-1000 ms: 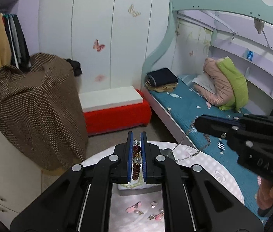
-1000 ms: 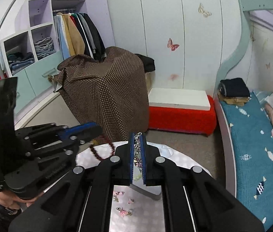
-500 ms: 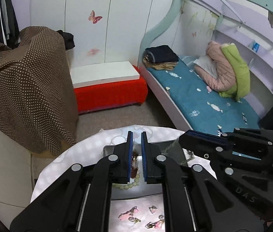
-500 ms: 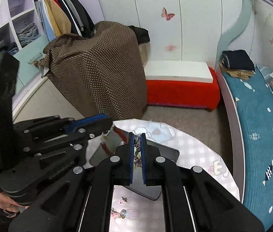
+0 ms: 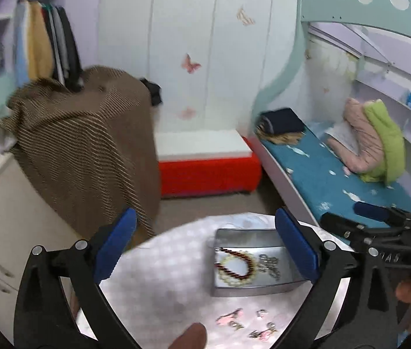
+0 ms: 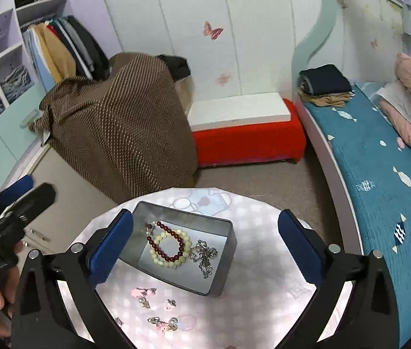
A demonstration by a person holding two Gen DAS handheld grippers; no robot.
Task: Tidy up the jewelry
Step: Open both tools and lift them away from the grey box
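A grey metal box (image 6: 223, 234) (image 5: 236, 235) stands on the small round table (image 6: 263, 226). In it lie a dark red bead bracelet (image 6: 161, 238) (image 5: 236, 261), a cream bead bracelet (image 6: 170, 250) and a silver chain necklace (image 6: 205, 254) (image 5: 269, 264). Several small pink earrings (image 6: 147, 293) (image 5: 231, 318) lie on the table in front of the box. My left gripper (image 5: 205, 244) is open and empty above the table, left of the box. My right gripper (image 6: 205, 242) is open and empty above the box.
A brown dotted cloth covers a bulky thing (image 6: 118, 122) beyond the table. A red and white bench (image 6: 246, 133) stands against the wall. A bed with a blue sheet (image 6: 380, 180) runs along the right. A wardrobe (image 6: 7, 58) is at the left.
Both grippers have opened and lifted back. The dark red bracelet and the silver chain, held before, now lie in the box.
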